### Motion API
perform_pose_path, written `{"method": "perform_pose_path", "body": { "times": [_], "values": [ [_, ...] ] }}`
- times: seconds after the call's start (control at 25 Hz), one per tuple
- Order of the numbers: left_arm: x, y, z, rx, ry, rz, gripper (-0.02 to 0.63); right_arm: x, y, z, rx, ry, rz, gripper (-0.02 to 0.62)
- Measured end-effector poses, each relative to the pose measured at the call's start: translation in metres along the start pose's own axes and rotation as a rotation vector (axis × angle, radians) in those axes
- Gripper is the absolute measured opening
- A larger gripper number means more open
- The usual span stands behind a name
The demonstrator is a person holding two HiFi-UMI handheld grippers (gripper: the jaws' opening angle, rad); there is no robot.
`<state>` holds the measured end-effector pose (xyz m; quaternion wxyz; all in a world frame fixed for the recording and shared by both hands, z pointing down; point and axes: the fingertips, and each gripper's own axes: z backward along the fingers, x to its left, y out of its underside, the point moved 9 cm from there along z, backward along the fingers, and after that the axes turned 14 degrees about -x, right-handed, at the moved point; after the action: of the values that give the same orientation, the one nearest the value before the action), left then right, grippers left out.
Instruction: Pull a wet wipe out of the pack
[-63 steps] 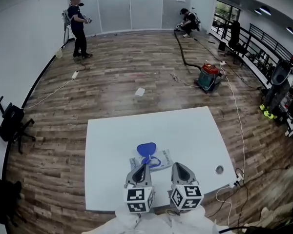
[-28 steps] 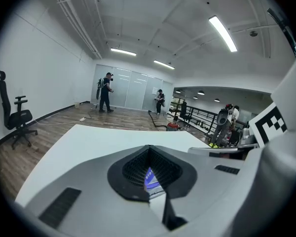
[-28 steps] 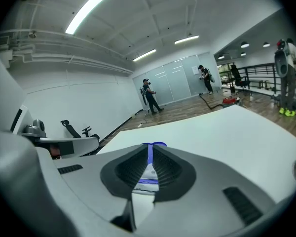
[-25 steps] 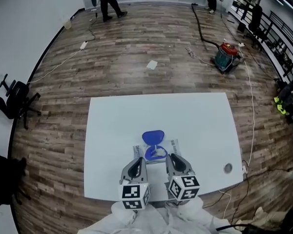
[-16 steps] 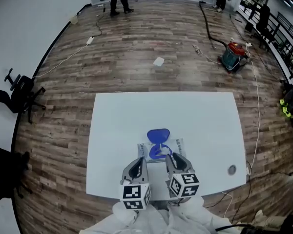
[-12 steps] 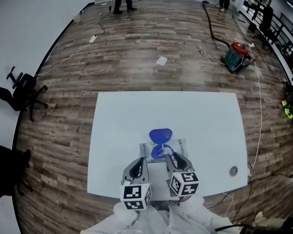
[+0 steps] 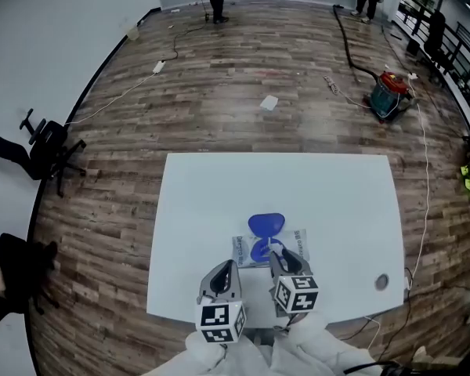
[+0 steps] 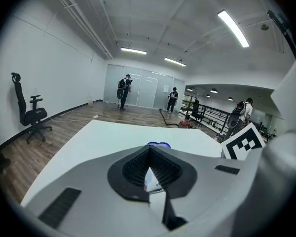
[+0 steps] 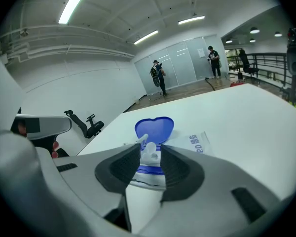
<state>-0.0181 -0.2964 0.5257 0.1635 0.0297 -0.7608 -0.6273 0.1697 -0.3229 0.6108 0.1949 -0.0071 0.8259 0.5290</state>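
A wet wipe pack lies flat on the white table, near its front edge, with its blue lid flipped open toward the far side. A white tuft of wipe sticks up from the blue-rimmed opening. My right gripper is right over that opening. Its jaws are opening, and the tuft stands between the pads with no clear pinch. My left gripper hovers just left of the pack with its tips together and nothing in them. The pack's print shows past the left gripper.
A round grommet sits in the table's right front corner. On the wood floor are an office chair at the left, a vacuum with its hose at the back right, a scrap of paper and cables. People stand far off.
The right gripper has sunk onto the pack's opening, close over the blue ring. The left gripper stays beside the pack. The head view has shifted, so the table sits further right.
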Motion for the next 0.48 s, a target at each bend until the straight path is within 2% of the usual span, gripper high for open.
{"method": "perform_pose_path", "body": {
  "times": [0.48],
  "values": [
    [0.0105, 0.0048, 0.0085, 0.018, -0.038, -0.01, -0.003, 0.0025, 0.0098, -0.0112, 0.032, 0.0, -0.04, 0.11]
  ]
}}
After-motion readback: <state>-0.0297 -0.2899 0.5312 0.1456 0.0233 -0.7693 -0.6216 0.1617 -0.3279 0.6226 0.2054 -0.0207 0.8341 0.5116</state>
